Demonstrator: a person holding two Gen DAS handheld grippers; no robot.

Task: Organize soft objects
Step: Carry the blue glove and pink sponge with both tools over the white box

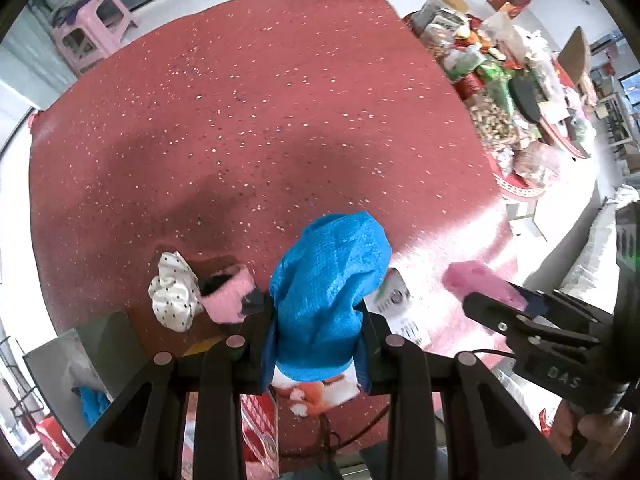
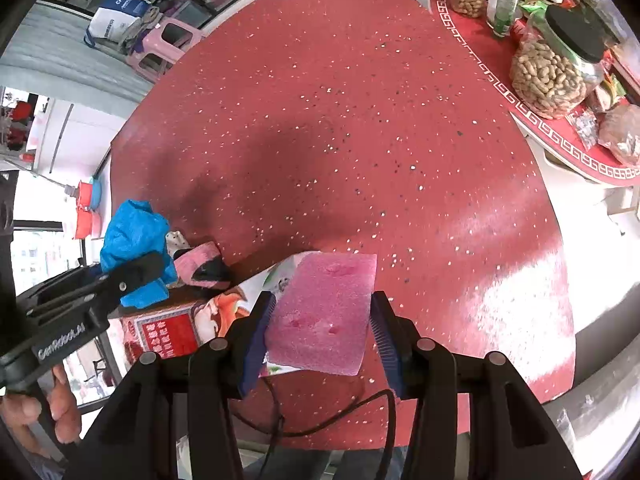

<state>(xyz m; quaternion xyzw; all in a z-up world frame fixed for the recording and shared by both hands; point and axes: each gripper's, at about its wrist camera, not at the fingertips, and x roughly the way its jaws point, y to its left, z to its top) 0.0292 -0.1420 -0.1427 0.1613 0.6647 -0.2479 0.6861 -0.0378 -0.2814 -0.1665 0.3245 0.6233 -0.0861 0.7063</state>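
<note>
In the left wrist view my left gripper points straight down and is shut on a crumpled blue cloth, held above an open cardboard box. Inside the box lie a white polka-dot sock and a pink-and-black sock. My right gripper is shut on a pink sponge block, its blue pads pressing both sides. The sponge hangs just right of the box, over its white flap. Each view catches the other gripper: the right gripper with the sponge, the left gripper with the cloth.
Everything is over a red speckled table. A round red tray at the right is crowded with a peanut jar and snack packets. A pink stool stands beyond the far edge. A black cable runs along the near edge.
</note>
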